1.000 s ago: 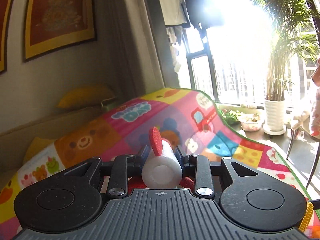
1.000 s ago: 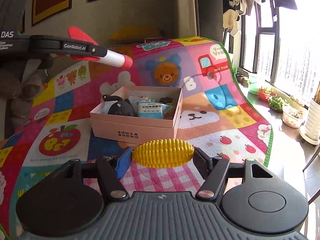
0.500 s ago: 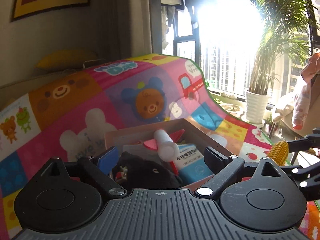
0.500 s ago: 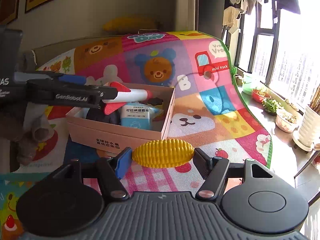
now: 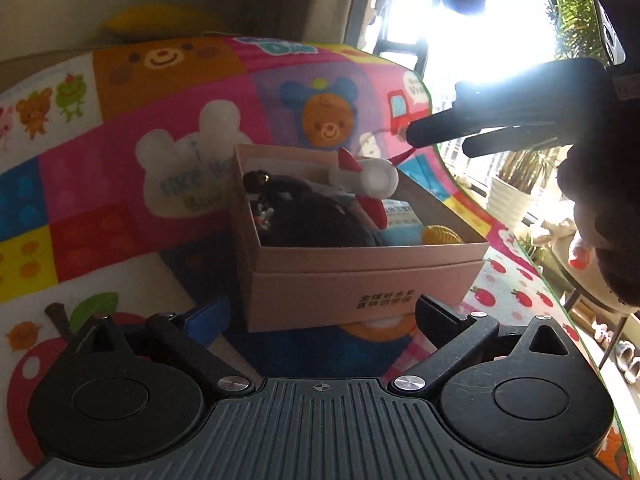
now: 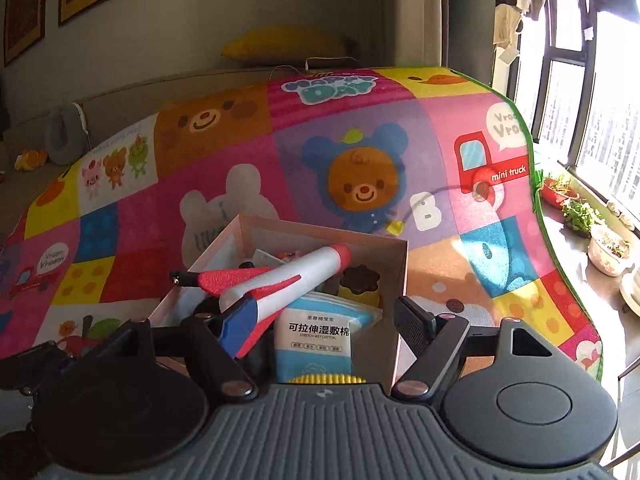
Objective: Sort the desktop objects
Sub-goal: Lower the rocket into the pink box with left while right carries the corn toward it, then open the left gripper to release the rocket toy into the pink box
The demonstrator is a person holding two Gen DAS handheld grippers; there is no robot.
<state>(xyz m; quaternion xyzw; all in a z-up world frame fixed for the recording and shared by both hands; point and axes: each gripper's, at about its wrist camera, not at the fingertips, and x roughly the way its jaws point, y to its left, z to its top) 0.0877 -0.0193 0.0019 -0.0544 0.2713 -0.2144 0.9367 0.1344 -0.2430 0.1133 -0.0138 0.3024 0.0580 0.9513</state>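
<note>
A pink cardboard box (image 5: 360,280) stands on the colourful play mat (image 5: 120,160). In it lie a white foam rocket with red fins (image 5: 362,178), a black plush (image 5: 316,220), a blue wet-cotton pack (image 5: 400,228) and a yellow toy corn (image 5: 440,235). My left gripper (image 5: 320,314) is open and empty, just in front of the box. My right gripper (image 6: 320,320) is open over the box (image 6: 396,264), above the rocket (image 6: 288,276), the pack (image 6: 316,336) and the corn (image 6: 326,379). It also shows at the upper right in the left wrist view (image 5: 480,124).
A yellow pudding toy with a brown top (image 6: 359,284) sits in the box's far corner. The mat (image 6: 360,140) drapes over a sofa back. Potted plants (image 6: 576,208) and a window are to the right. A white plant pot (image 5: 512,200) stands beyond the mat's edge.
My left gripper let go of the rocket into the box and drew back, open. My right gripper moved over the box, opened and dropped the corn into it.
</note>
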